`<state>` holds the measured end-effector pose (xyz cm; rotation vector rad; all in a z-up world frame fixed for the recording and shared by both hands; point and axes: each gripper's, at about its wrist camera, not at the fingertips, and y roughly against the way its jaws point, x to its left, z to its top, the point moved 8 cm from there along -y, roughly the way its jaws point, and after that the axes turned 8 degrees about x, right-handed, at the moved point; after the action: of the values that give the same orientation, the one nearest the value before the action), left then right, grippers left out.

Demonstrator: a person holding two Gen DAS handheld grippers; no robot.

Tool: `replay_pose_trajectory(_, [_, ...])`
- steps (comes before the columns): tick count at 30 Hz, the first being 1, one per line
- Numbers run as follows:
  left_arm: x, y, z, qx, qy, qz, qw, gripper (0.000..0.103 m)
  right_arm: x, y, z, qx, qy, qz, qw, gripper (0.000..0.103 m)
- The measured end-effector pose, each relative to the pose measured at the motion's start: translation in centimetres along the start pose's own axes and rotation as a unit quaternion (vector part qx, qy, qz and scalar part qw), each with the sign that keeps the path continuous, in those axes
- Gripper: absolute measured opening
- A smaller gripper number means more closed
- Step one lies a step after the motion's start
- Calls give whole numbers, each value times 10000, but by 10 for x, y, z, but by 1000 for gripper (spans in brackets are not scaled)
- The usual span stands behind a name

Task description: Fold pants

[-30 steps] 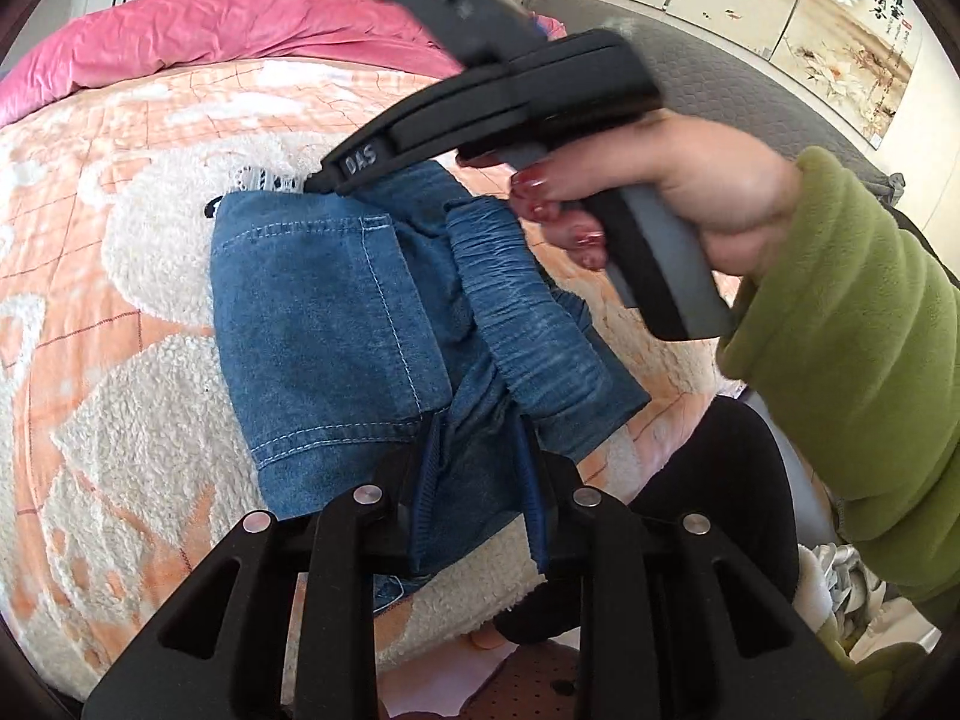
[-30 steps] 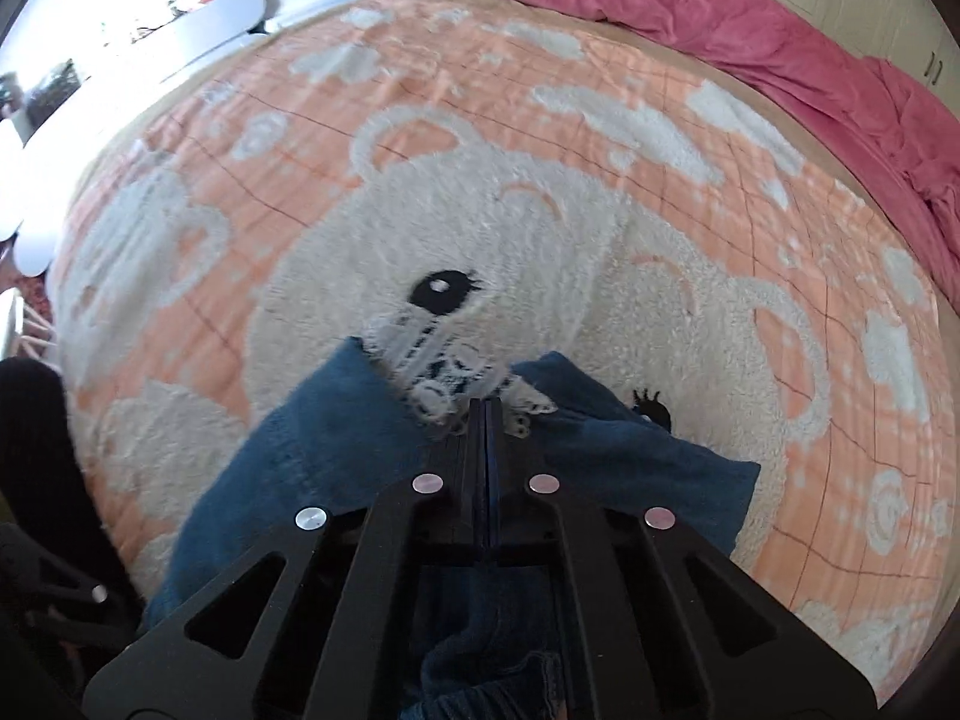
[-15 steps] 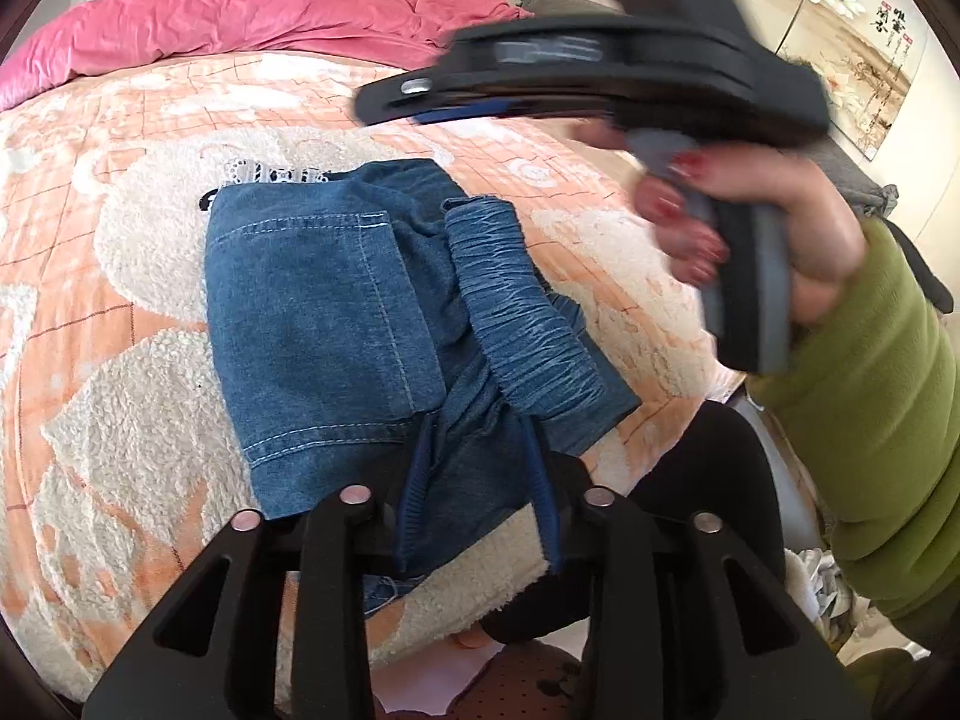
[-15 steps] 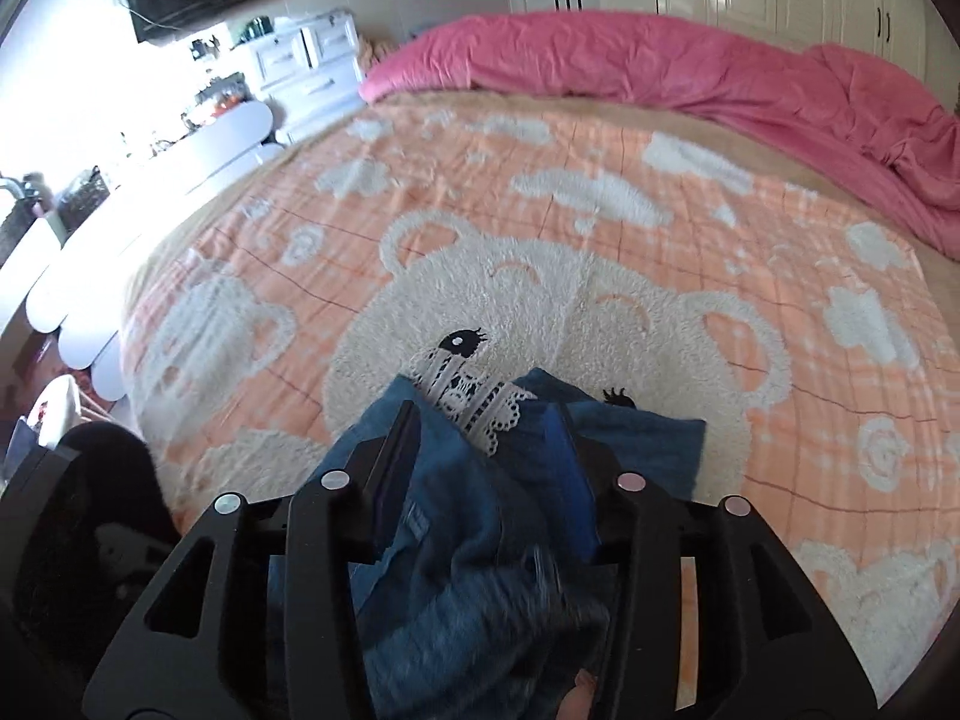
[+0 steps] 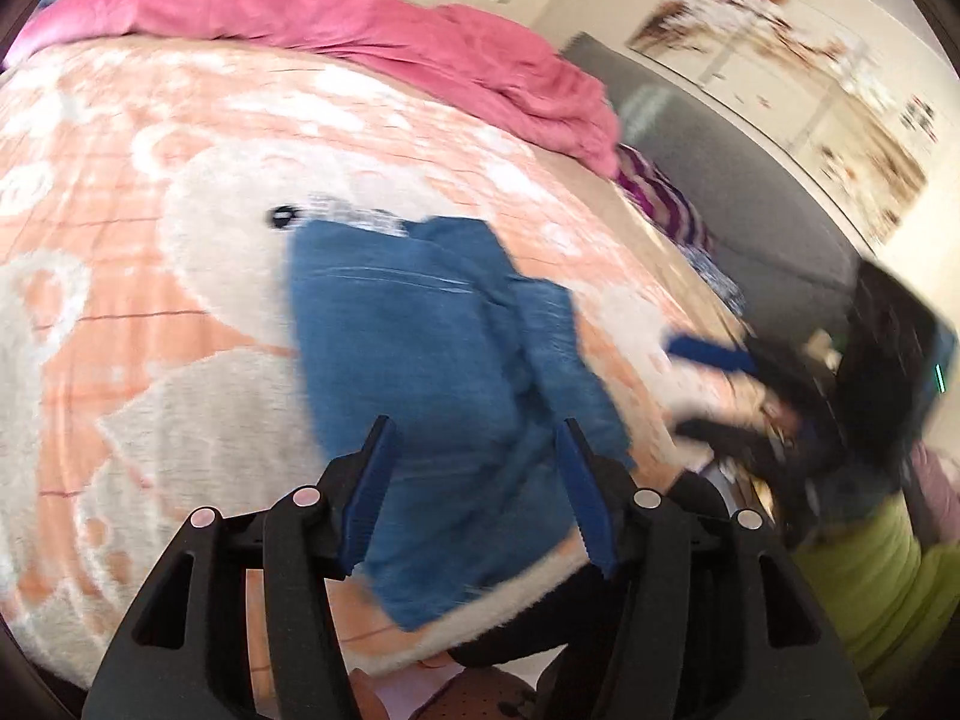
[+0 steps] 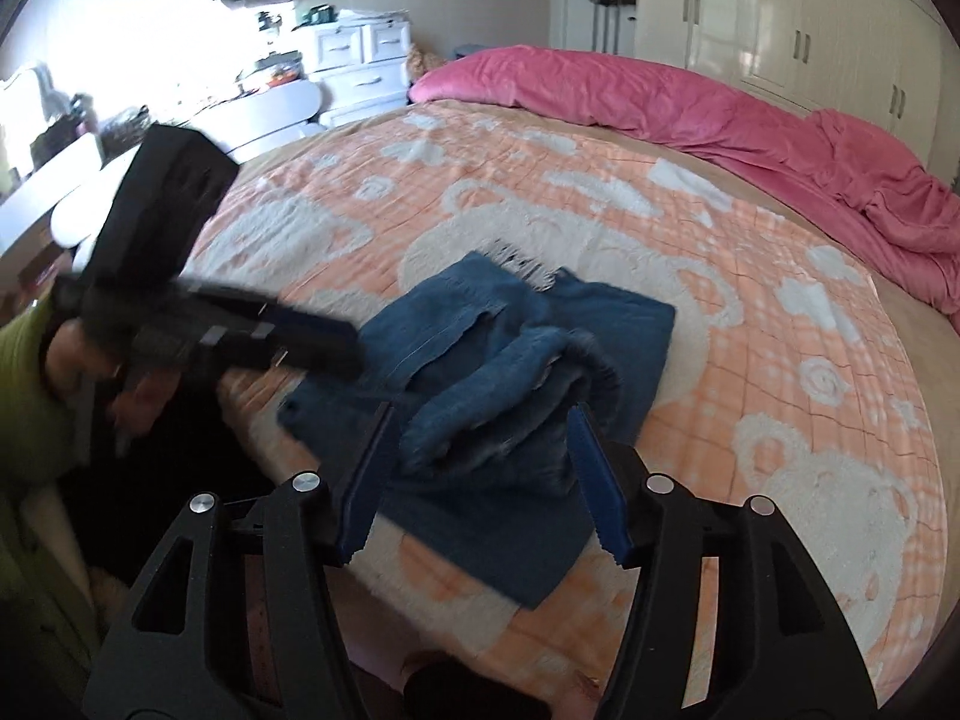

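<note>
Pants (image 5: pixel 432 360) lie folded into a compact blue denim bundle on my bed (image 5: pixel 120 360), near its front edge, on the peach blanket (image 6: pixel 750 312) with white bear shapes. A strip of white lace trim (image 6: pixel 522 261) pokes out at the far end of the bundle, and the gathered waistband (image 6: pixel 516 378) sits humped on top.

My left gripper (image 5: pixel 474 468) hangs over the near end of the pants with its jaws spread wide, holding nothing; the denim shows between the 2 blue pads (image 5: pixel 369 492) but I cannot tell whether they touch it. My right gripper (image 6: pixel 480 468) is likewise wide apart and has hold of nothing, poised just above the waistband side of the bundle.

In the right wrist view, my left gripper appears blurred at the left of the bundle, close to its edge. In the left wrist view, my right gripper is a dark blur off to the right, past the bed's edge.

A pink duvet (image 6: pixel 690 102) is bunched along the far side of the bed.
</note>
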<state>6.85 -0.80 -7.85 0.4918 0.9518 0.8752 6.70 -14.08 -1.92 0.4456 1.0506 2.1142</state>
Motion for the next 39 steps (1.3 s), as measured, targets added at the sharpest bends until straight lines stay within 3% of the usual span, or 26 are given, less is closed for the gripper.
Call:
replay_pose_trajectory(11, [21,22,8,-183,232,441,9986,54,78,-15,-15,40,1017,265,9945,51])
replay_pose_trajectory(18, [13,13,13,390,-94,685,9968,54,94,-15,-15,-65,1853,-238,9824,50])
replay_pose_trajectory(22, [4,-8,19,879,-554,912,9904,52,102,-18,-9,6,2424,-393,9694,39])
replay_pose_trajectory(24, [6,-20,28,1072,-640,1029,9868,35,106,-23,-8,87,2661,-470,9628,31])
replay_pose_trajectory(27, [11,-39,43,1269,-664,1010,9845,31,108,-31,-7,203,2979,-598,9525,28])
replay_pose_trajectory(35, [25,-64,61,1190,-636,897,9868,29,101,-51,2,391,3315,-766,9395,28])
replay_pose_trajectory(39, [30,-66,64,1171,-515,757,9889,29,102,-61,7,579,3388,-540,9375,14])
